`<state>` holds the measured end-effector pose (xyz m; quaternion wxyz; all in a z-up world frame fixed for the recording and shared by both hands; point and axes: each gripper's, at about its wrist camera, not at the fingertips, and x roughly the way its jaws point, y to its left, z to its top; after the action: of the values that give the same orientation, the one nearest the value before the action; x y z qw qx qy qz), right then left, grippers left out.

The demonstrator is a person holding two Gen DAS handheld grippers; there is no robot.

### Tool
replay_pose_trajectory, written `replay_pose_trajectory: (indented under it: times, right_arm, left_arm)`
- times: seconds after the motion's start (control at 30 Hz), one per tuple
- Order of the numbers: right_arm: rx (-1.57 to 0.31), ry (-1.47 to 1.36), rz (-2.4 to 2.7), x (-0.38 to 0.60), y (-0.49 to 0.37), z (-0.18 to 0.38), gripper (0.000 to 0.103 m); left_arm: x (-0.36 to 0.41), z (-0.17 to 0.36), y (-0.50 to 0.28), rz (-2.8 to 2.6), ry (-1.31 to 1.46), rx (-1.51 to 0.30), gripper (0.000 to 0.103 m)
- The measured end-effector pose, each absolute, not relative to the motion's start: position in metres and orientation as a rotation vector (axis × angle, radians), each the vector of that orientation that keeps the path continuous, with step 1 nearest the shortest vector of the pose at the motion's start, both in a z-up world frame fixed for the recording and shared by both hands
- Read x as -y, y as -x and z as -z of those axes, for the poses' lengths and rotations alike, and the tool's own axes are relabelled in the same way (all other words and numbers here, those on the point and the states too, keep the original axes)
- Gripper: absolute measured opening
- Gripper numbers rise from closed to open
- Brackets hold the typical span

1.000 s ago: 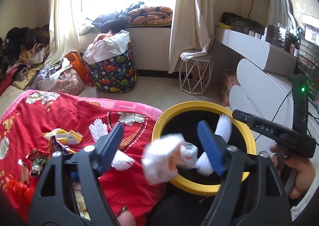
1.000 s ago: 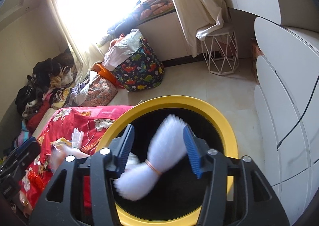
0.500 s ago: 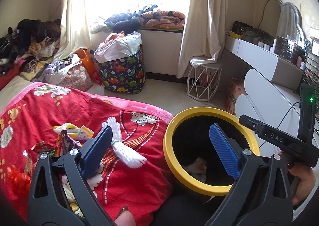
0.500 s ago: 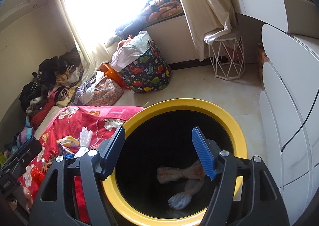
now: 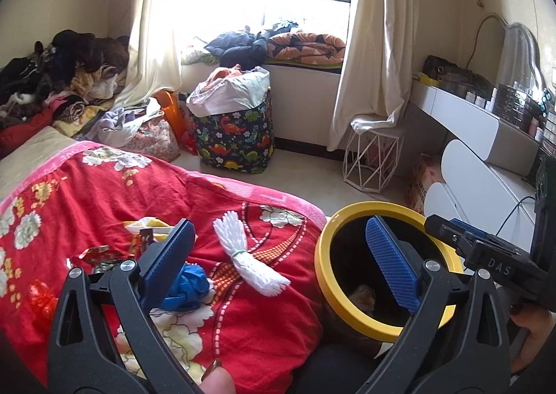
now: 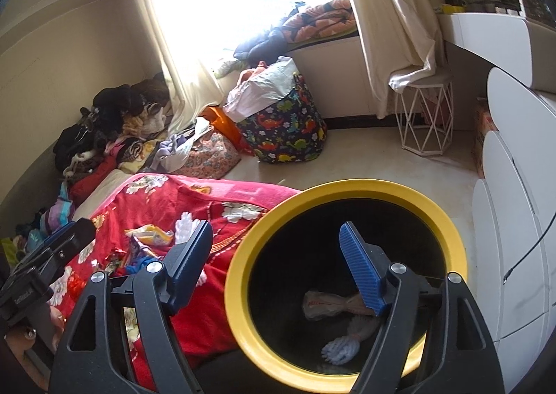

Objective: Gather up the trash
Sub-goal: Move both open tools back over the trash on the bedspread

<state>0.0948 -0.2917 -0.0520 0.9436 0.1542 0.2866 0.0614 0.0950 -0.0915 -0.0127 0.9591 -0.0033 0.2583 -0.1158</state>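
A yellow-rimmed black bin (image 5: pixel 347 310) (image 6: pixel 239 317) stands beside the bed. A crumpled wrapper (image 6: pixel 326 303) and a white bundle (image 6: pixel 342 347) lie at its bottom. On the red floral blanket (image 5: pixel 87 199) lie a white tied bundle (image 5: pixel 248 255), a blue crumpled scrap (image 5: pixel 189 289) and several wrappers (image 5: pixel 146 232). My left gripper (image 5: pixel 281 262) is open and empty, spanning the blanket's edge and the bin. My right gripper (image 6: pixel 278 269) is open and empty above the bin rim.
A dinosaur-print laundry bag (image 5: pixel 232 137) and a white wire stool (image 5: pixel 371 157) stand on the floor by the window. White drawers (image 6: pixel 514 237) flank the bin on the right. Clothes are piled at the far left (image 5: pixel 52 81).
Both grippers opened and dropped their trash into the bin: the left its crumpled wrapper, the right its white bundle. Both views have since pulled back and left, showing more of the blanket.
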Motion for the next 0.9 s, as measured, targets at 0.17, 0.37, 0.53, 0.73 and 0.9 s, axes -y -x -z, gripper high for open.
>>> replay_pose_trajectory:
  times: [0.17, 0.37, 0.53, 0.73, 0.9]
  right_arm:
    - [-0.576, -0.283, -0.173, 0.272, -0.094, 0.046, 0.074]
    - [-0.577, -0.249, -0.220, 0.252, -0.095, 0.043, 0.075]
    - [-0.582, -0.223, -0.256, 0.236, -0.096, 0.040, 0.075]
    - [-0.589, -0.190, -0.307, 0.212, -0.097, 0.038, 0.076]
    - [-0.600, -0.155, -0.360, 0.192, -0.098, 0.038, 0.076]
  left_arm:
    - [0.078, 0.011, -0.094, 0.205, 0.025, -0.514, 0.091]
    - [0.057, 0.009, -0.091, 0.165, 0.042, -0.500, 0.092]
    - [0.042, 0.006, -0.091, 0.130, 0.057, -0.491, 0.092]
    - [0.024, 0.004, -0.088, 0.087, 0.071, -0.476, 0.092]
    - [0.011, 0.003, -0.086, 0.056, 0.080, -0.467, 0.092]
